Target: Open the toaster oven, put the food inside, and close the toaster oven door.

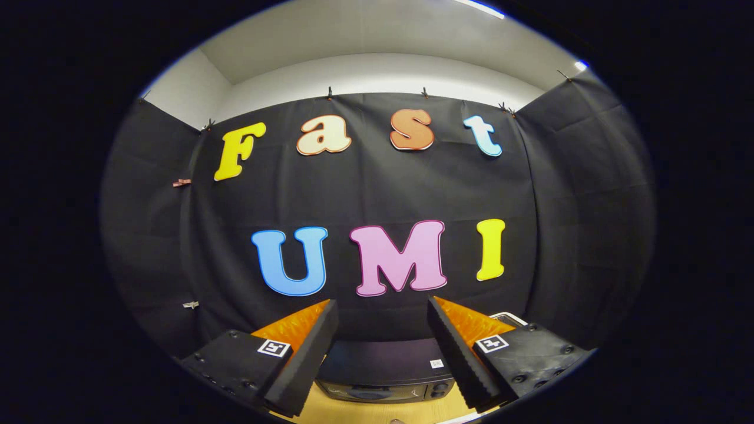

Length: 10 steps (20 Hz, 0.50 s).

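Gripper view is showing the gripper (383,312) held high and level, its two fingers (306,353) spread wide apart with nothing between them and nothing touching either one. It is carrying nothing.

Just below and ahead of the fingers, the oven (386,368) is sitting on a wooden table (377,412). It is lying between the two fingers as seen from here, but lower than them, so the fingers are pointing over its dark top at the cloth wall (377,194) beyond rather than at its front. The oven's long axis is running across the line of the fingers, left to right, with its front face turned toward the gripper; a strip of that front is showing, with what looks like a window and knobs toward its right end. Whether the door is shut I am judging only from the flush look of that strip: it appears closed, and the handle is too small to make out.

A pale edged thing (509,318) is peeking out behind the right finger; I cannot tell what it is. The food is not something I can place.

The task looks to be at its start. The coming move, as I judge it, is calling for the gripper to tilt down and come lower toward the oven's front.
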Tool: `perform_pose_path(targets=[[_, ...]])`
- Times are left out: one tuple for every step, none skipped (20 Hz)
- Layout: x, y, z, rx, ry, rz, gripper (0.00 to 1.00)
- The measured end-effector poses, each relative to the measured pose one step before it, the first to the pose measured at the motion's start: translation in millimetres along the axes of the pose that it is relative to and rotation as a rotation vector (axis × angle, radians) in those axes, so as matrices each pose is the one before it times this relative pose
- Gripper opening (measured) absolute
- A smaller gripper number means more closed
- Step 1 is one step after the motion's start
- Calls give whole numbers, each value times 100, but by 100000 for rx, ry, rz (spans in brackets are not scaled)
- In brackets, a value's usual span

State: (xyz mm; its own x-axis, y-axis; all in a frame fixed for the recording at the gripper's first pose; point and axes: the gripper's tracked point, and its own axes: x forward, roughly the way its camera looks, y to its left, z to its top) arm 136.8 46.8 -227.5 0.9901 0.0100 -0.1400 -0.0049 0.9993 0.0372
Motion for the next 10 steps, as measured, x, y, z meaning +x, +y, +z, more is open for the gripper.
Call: perform_pose_path(targets=[[552, -192, -1118, 1076, 211, -1404, 98], [600, -206, -1283, 791, 393, -1303, 98], [489, -74, -1439, 207, 1040, -658, 98], [590, 22, -1566, -159, 923, -455, 98], [436, 76, -1588, -358, 975, -148, 98], [389, 0, -1686, -852, 1485, -750, 98], [440, -1, -1946, -859, 2347, -574, 98], [368, 326, -1361, -608, 1507, 312, 98], [273, 327, -1686, -651, 2789, 614, 98], [456, 263, -1417, -372, 1998, 735, 98]])
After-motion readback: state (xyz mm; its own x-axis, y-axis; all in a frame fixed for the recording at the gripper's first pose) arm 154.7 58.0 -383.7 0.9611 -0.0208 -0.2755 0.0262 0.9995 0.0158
